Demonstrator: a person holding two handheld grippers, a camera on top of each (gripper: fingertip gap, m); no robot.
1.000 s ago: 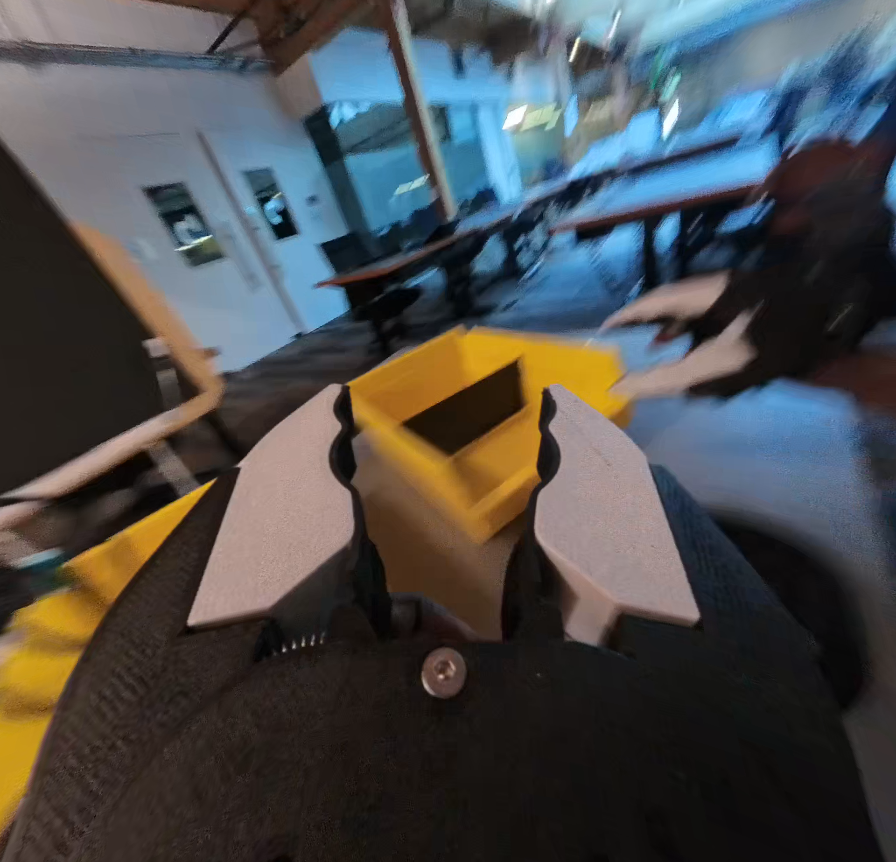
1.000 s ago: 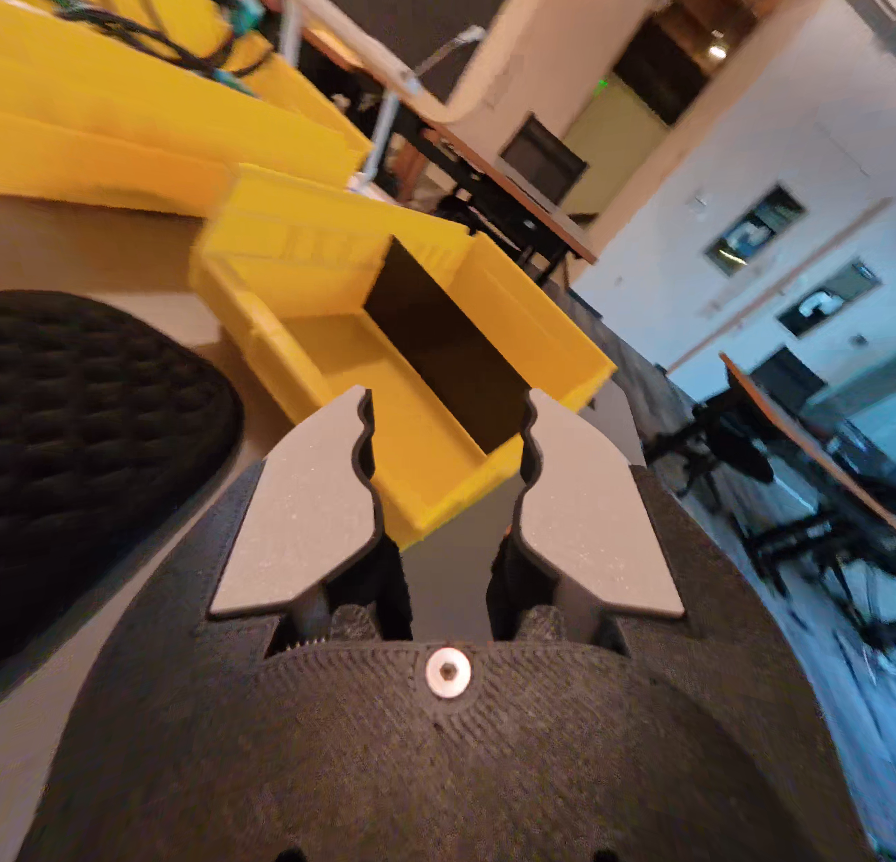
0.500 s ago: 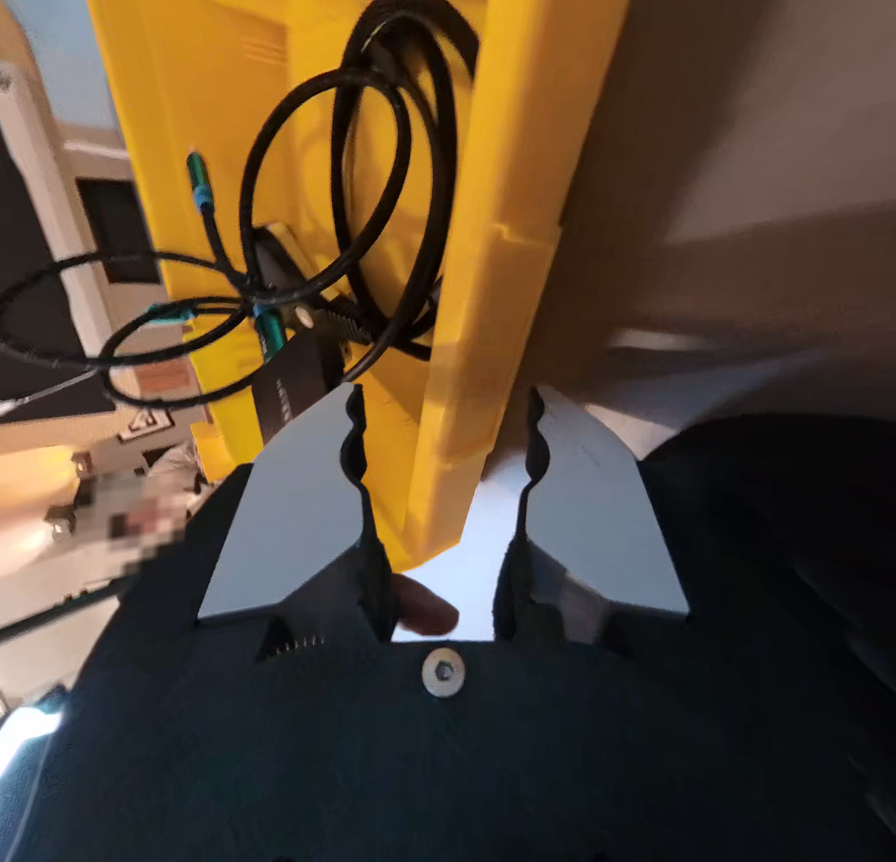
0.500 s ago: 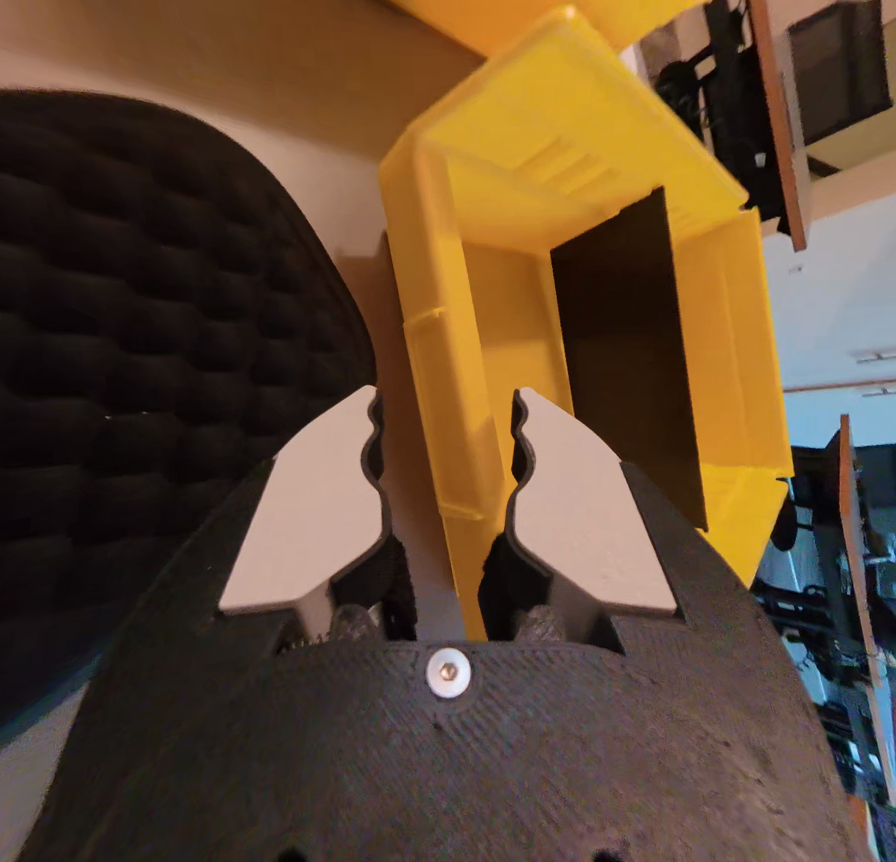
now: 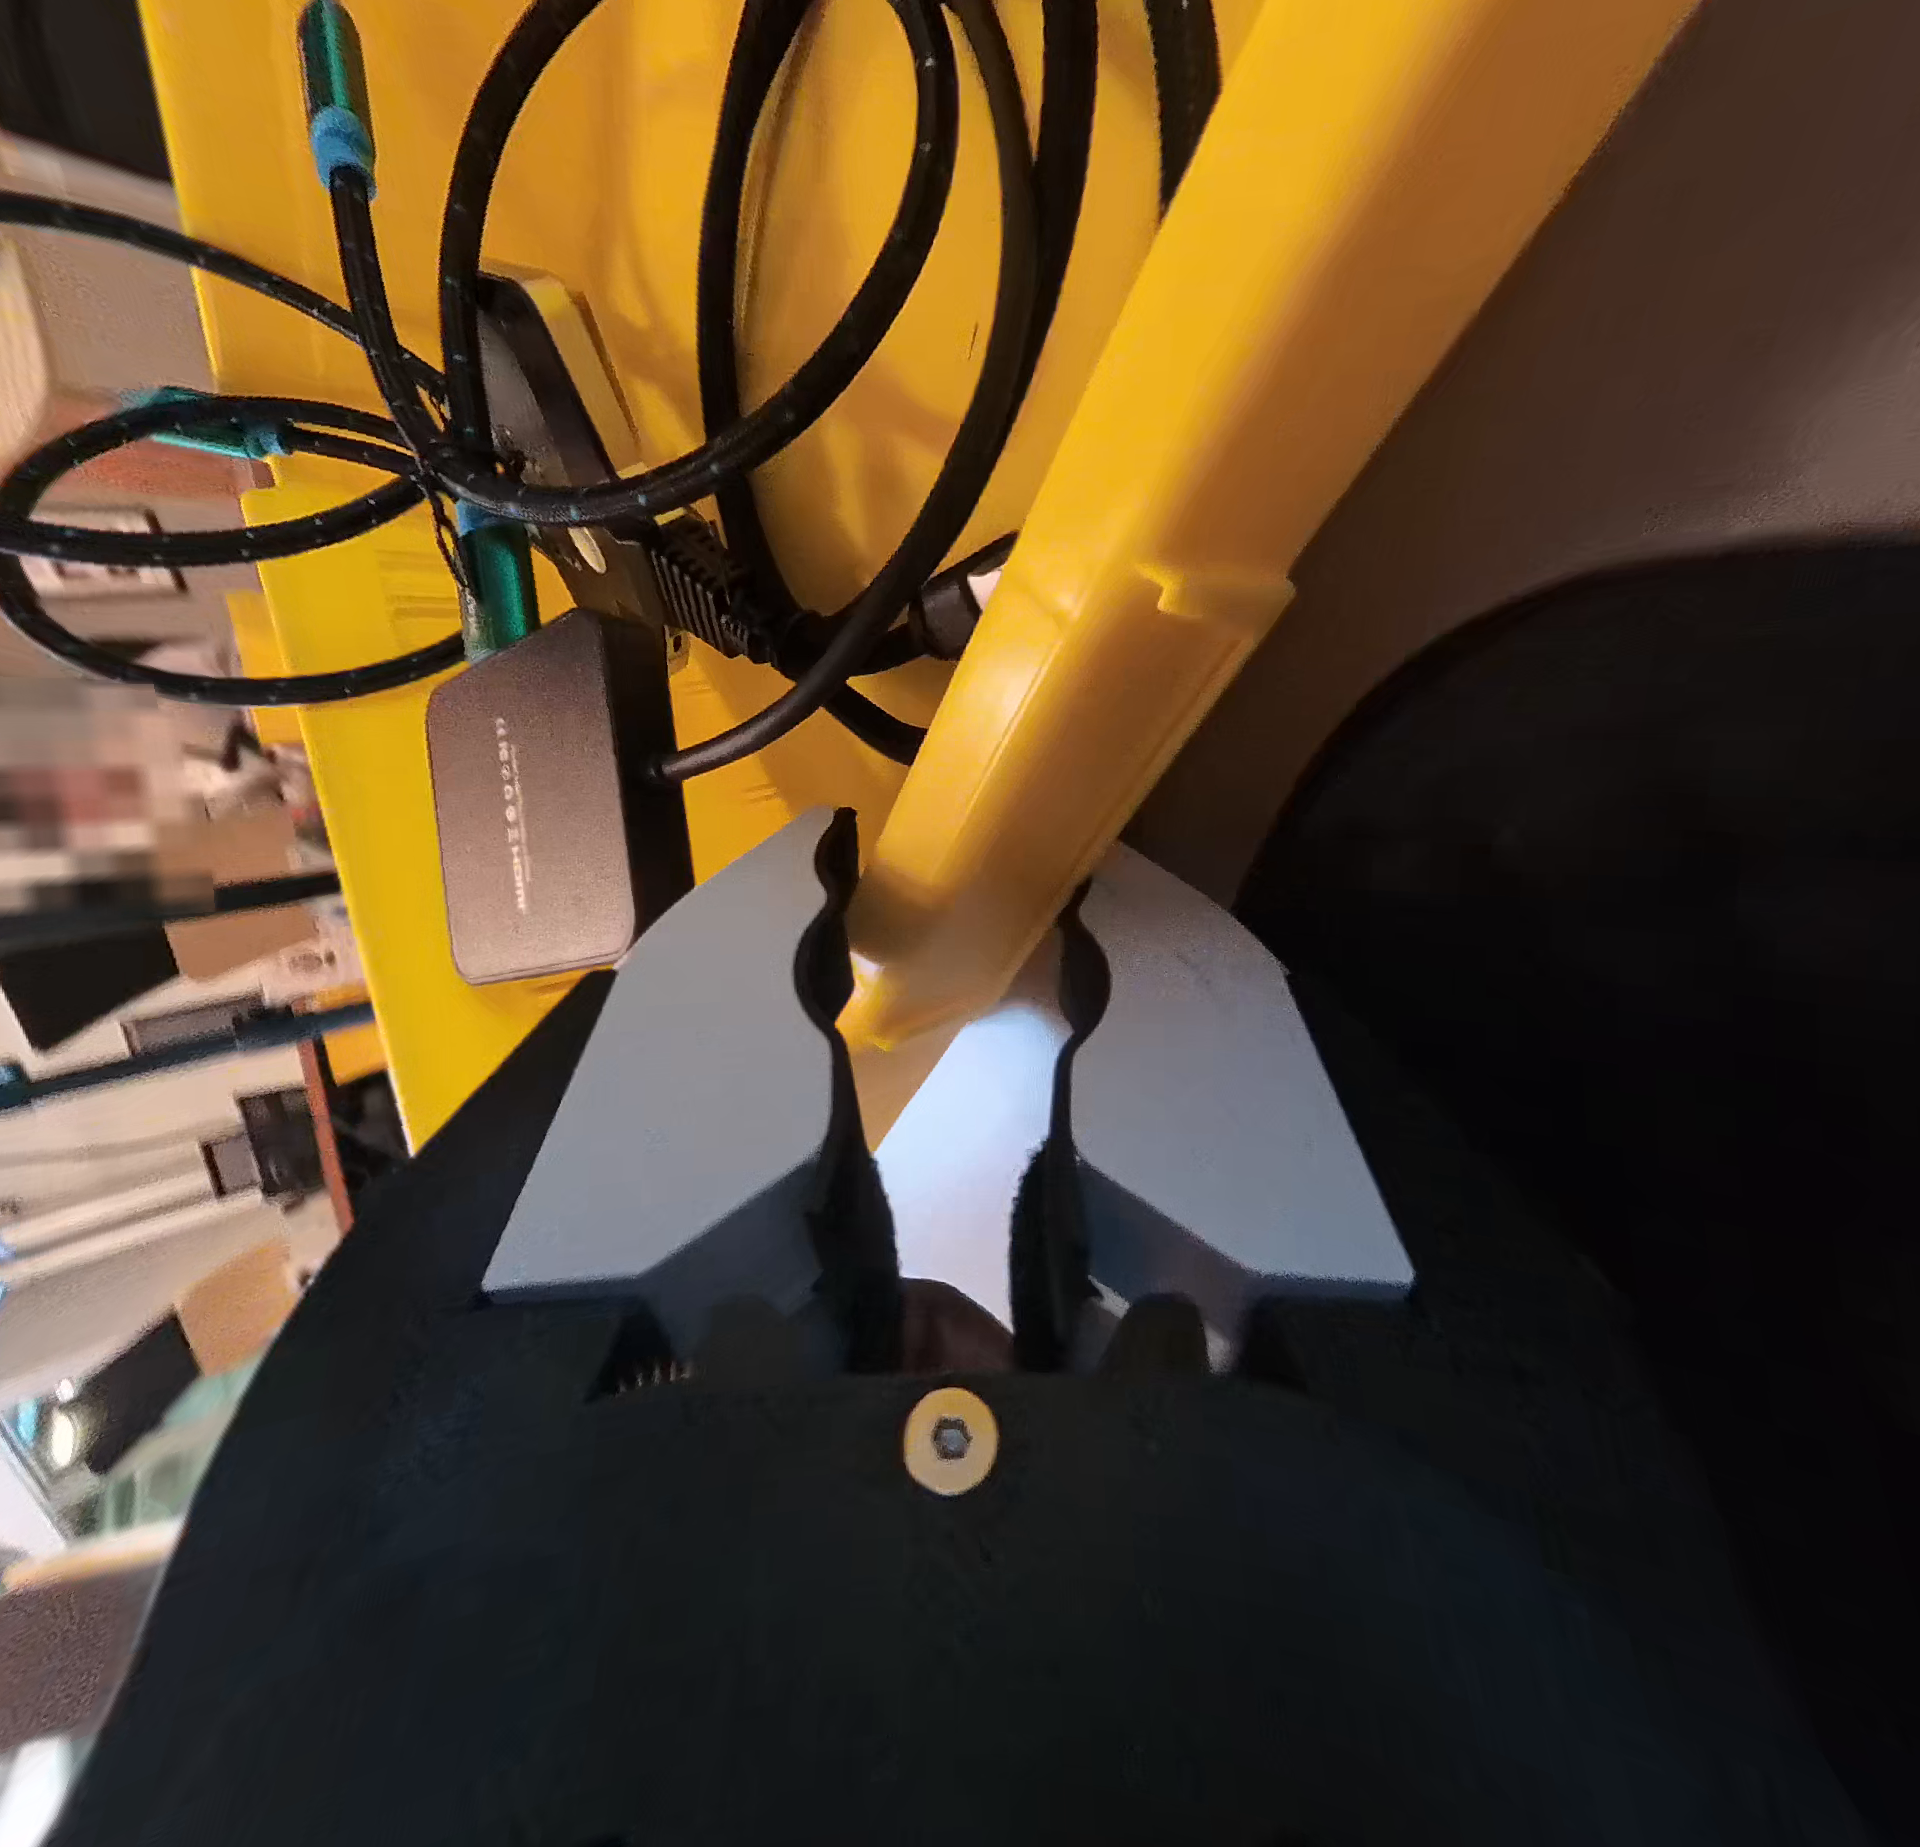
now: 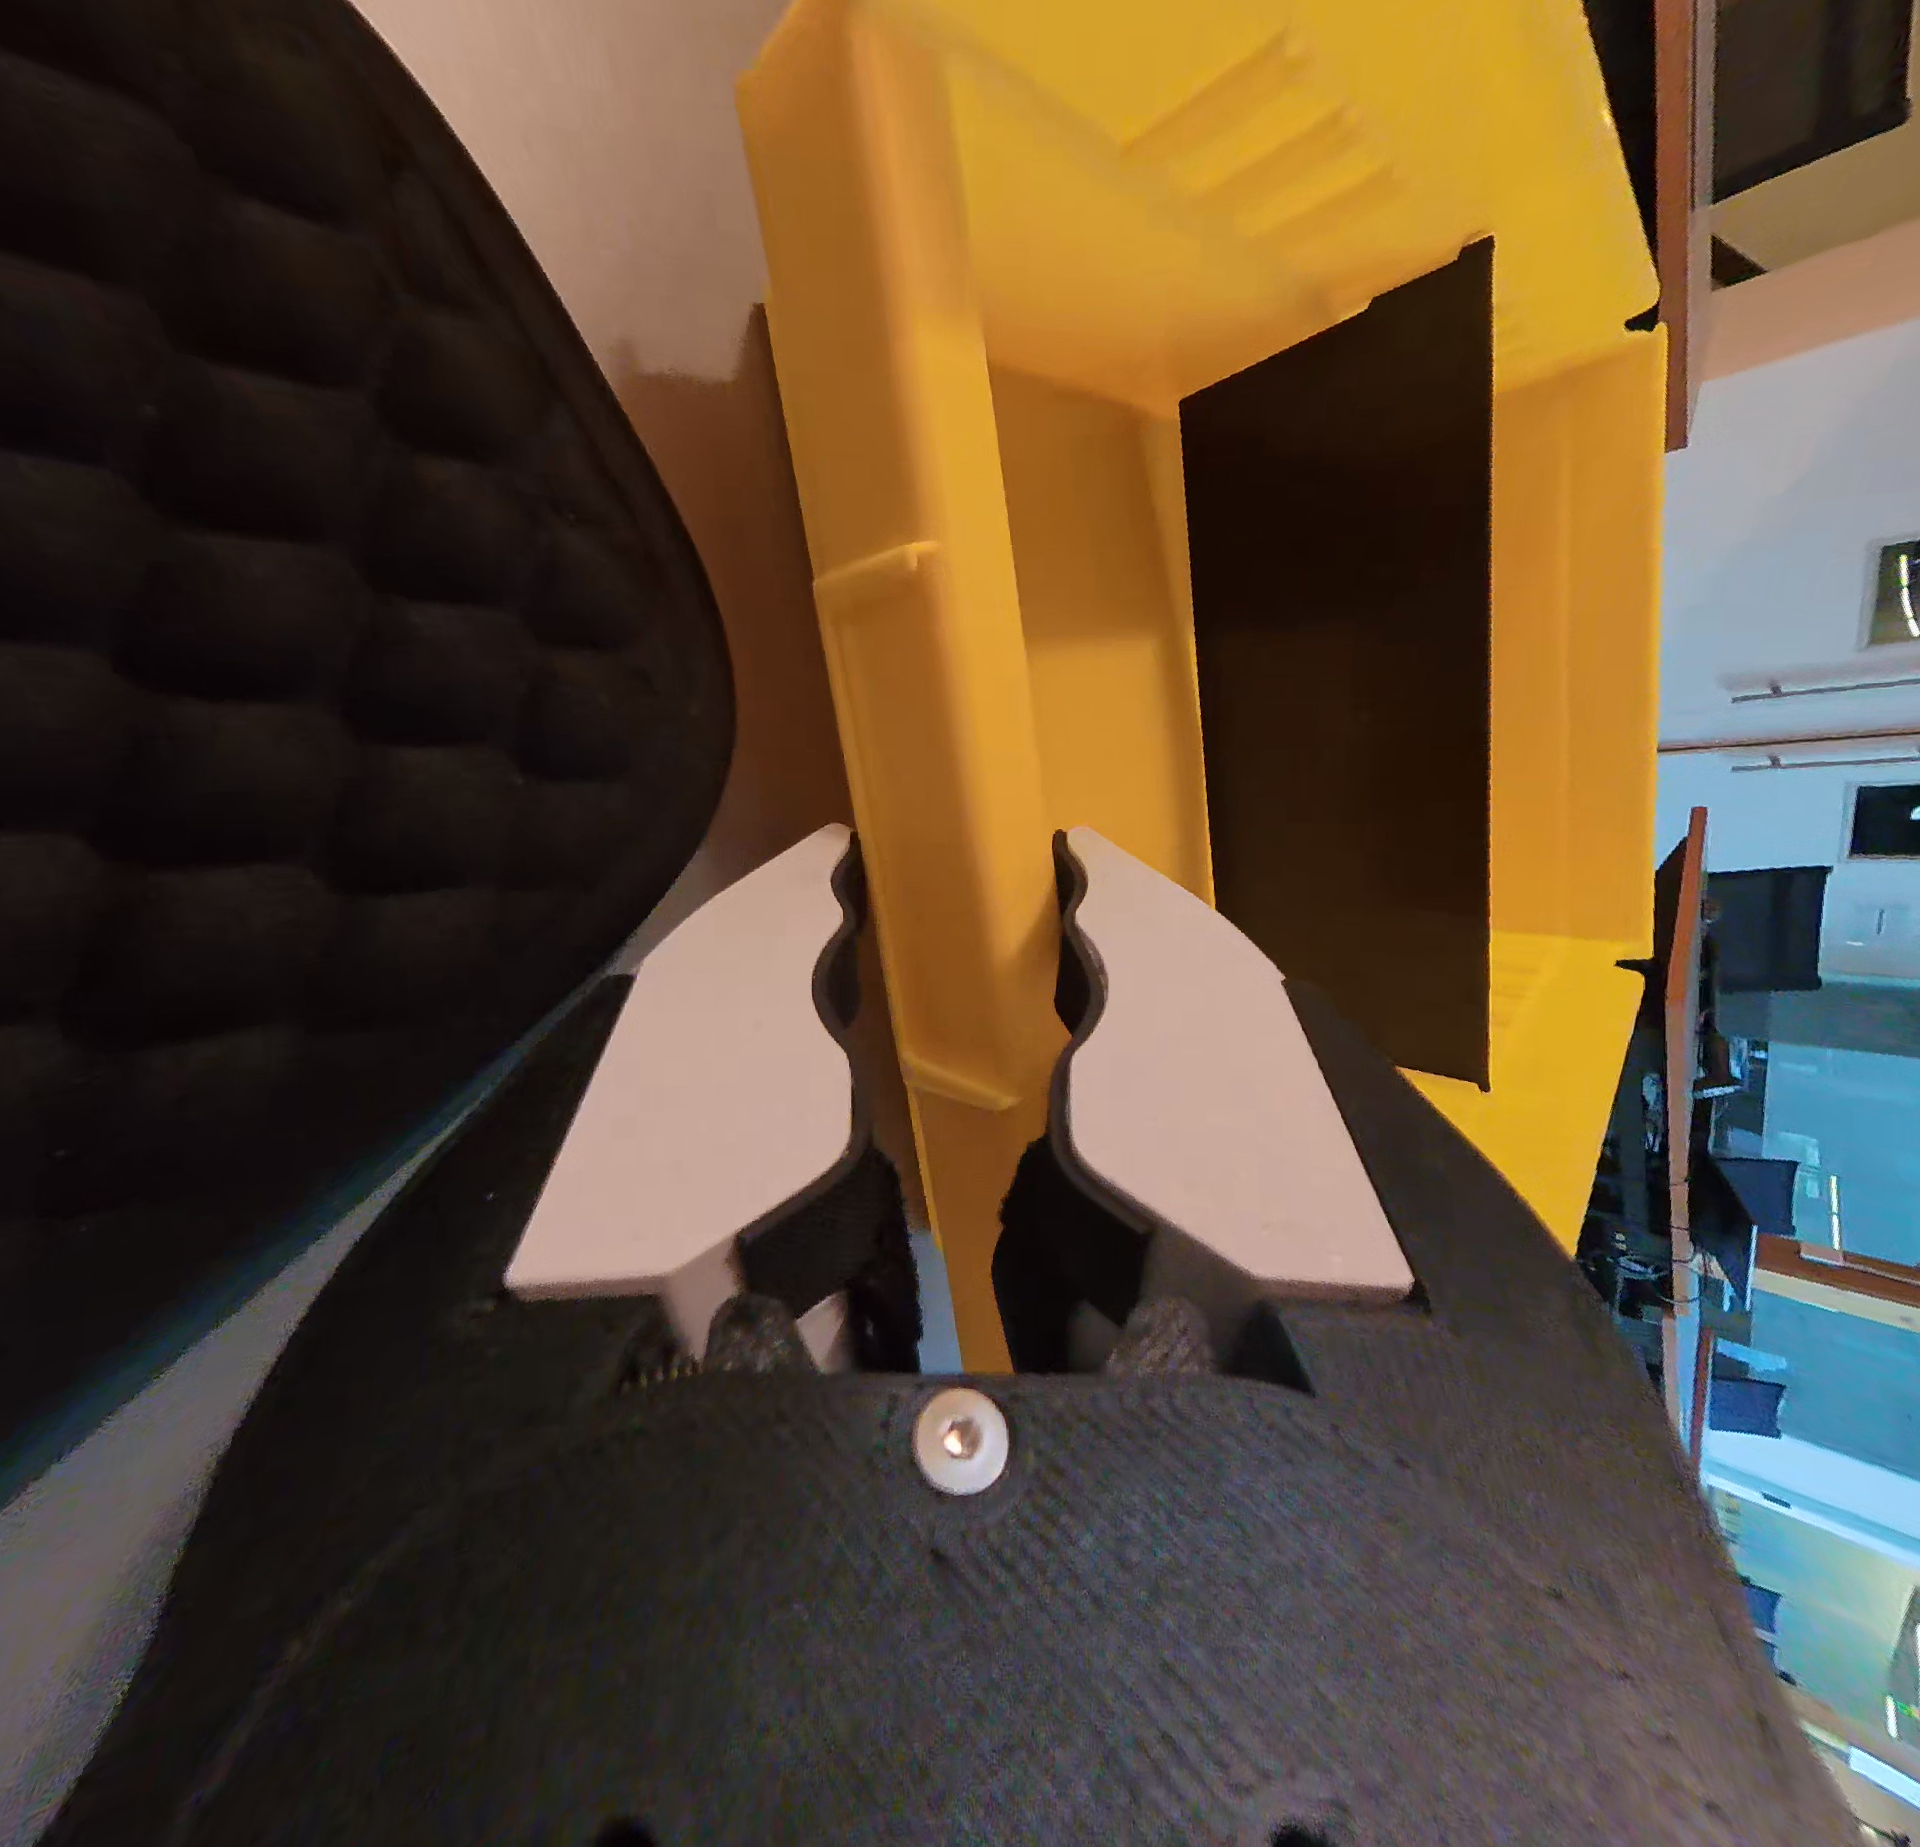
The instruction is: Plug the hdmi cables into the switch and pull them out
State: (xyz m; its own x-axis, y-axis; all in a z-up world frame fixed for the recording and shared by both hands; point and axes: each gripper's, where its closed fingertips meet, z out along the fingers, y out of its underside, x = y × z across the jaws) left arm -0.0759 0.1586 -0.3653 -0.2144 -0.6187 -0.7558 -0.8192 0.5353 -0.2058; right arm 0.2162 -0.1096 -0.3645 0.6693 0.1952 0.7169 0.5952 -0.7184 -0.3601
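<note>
In the left wrist view a yellow bin (image 5: 1122, 509) holds a grey HDMI switch (image 5: 530, 800) and coiled black braided cables (image 5: 935, 135) with green plugs. One green plug (image 5: 499, 582) meets the switch's top edge. My left gripper (image 5: 961, 862) is shut on the near wall of this bin, with both pads against the yellow plastic. In the right wrist view my right gripper (image 6: 956, 841) is shut on the side wall of a smaller yellow bin (image 6: 914, 447) that has a black divider (image 6: 1340, 654) inside.
A black quilted mat (image 6: 260, 550) lies on the tan table left of the smaller bin. It also shows in the left wrist view (image 5: 1610, 966), right of the cable bin. Desks and chairs stand in the room beyond.
Both grippers swung down from facing the room onto the bins. Each set a bin wall between its fingers and the jaws narrowed until the pads met the yellow plastic.
</note>
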